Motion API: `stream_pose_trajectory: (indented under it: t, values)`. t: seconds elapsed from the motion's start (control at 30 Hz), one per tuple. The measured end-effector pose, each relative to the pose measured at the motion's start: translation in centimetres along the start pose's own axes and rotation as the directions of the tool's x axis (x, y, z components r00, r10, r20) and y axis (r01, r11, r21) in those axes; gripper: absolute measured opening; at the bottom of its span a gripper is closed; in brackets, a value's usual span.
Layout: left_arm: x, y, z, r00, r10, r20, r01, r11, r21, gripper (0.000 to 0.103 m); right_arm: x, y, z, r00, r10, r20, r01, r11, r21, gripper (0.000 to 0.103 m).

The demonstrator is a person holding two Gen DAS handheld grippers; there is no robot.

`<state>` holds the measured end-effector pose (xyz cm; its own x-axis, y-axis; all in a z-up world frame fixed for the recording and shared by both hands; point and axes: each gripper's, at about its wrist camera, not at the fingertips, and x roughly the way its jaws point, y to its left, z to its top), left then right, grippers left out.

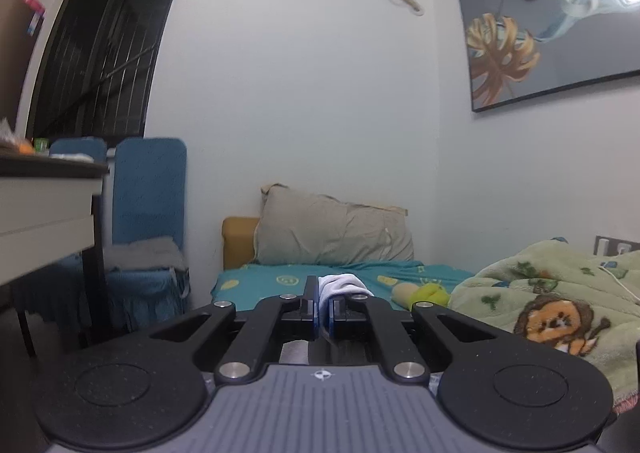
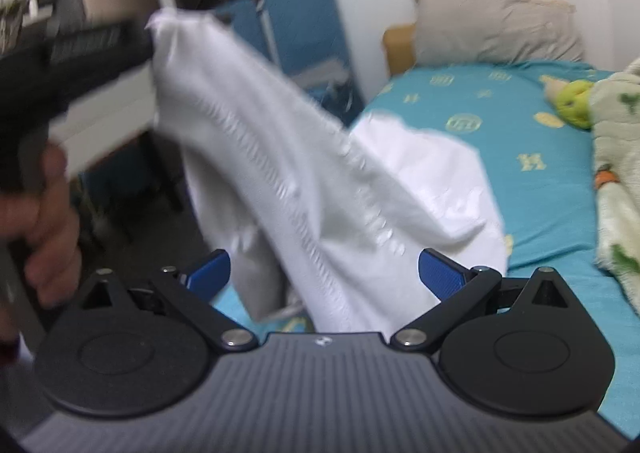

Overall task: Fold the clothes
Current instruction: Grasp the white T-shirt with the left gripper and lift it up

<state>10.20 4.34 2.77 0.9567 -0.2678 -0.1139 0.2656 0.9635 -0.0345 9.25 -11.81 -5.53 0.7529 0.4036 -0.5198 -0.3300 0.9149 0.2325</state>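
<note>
- The left gripper has its 2 fingers pressed together, pinching a corner of the white garment.
- From the right wrist view, the garment hangs from that raised corner at far left and drapes down onto the teal bed sheet.
- The right gripper is spread wide, with cloth lying between its blue pads.
- A grey pillow lies at the far end of the bed.

Pillow on bed (chair left)
</note>
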Motion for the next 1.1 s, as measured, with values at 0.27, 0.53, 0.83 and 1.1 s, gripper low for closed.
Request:
stream_pose_trajectory:
  t: [0.27, 0.53, 0.83, 1.1]
  values:
    - [5.0, 3.8, -2.5, 0.979, 0.076, -0.187, -0.086, 0.995, -0.045, 0.005, 2.8, -2.1, -1.4, 0.969, -0.196, -0.150, 0.199, 0.980, 0.007, 0.100]
    - [7.1, 4.0, -4.0, 0.945, 0.113, -0.308, -0.127, 0.992, -0.025, 0.006, -0.5, -7.1, 0.3, 0.938, -0.345, -0.036, 0.346, 0.922, 0.175, 0.100]
    - [5.1, 3.7, -3.5, 0.963, 0.091, -0.255, -0.114, 0.991, -0.076, 0.006, 5.8, 2.3, -2.7, 0.973, -0.144, -0.179, 0.109, 0.975, -0.191, 0.100]
    - [4.5, 4.4, -3.3, 0.966, 0.095, -0.242, -0.128, 0.984, -0.125, 0.006, 2.3, -1.6, -0.8, 0.918, -0.395, -0.029, 0.391, 0.915, -0.103, 0.100]
